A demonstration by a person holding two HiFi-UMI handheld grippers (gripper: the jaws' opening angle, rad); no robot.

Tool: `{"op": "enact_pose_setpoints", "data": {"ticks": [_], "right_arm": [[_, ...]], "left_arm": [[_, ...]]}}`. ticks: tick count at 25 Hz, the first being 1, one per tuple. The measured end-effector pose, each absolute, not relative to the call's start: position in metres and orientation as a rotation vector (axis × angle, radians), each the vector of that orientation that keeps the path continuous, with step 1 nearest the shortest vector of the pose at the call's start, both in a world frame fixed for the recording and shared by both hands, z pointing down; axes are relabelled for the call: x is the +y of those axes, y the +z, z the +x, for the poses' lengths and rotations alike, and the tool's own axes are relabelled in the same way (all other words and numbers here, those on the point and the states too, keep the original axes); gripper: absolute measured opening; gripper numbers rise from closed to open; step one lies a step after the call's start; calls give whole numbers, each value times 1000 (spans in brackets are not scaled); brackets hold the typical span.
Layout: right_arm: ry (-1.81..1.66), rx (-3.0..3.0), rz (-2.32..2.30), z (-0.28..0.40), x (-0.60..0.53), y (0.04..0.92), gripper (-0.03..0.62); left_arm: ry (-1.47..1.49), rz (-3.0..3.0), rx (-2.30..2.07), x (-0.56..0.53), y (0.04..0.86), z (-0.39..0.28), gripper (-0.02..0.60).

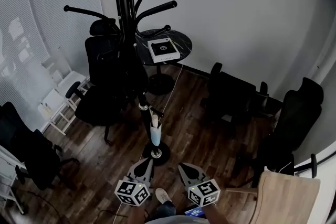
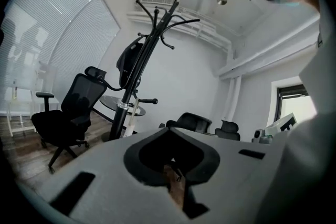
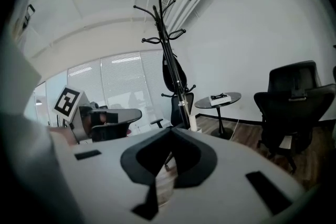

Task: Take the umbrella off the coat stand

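Standing short of the coat stand (image 1: 122,8), left gripper (image 1: 146,162) and right gripper (image 1: 182,167) are clenched, empty; approach step. Next: open one around the umbrella (image 1: 154,132).

We hold both low, side by side | left gripper (image 1: 144,164): jaws together, nothing between, tips pointing forward | right gripper (image 1: 185,168): jaws together, nothing between, near left, not touching
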State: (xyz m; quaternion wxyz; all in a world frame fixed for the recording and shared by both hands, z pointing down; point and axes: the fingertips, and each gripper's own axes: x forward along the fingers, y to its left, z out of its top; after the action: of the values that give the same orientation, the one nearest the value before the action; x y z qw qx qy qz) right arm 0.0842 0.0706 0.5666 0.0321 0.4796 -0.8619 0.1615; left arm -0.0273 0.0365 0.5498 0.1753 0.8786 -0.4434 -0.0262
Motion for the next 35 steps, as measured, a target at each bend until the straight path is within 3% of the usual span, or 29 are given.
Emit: {"op": "enact_pose_setpoints", "data": {"ticks": [12,35], "right_arm": [[566,-2650,1490,57,-47,575,12],[479,-2660,1449,53,-98,570,12]], "left_arm": [[-22,2483,-1241,-80,563,-54,20],[-97,2494,-1286,-131,560,-53,20]]}}
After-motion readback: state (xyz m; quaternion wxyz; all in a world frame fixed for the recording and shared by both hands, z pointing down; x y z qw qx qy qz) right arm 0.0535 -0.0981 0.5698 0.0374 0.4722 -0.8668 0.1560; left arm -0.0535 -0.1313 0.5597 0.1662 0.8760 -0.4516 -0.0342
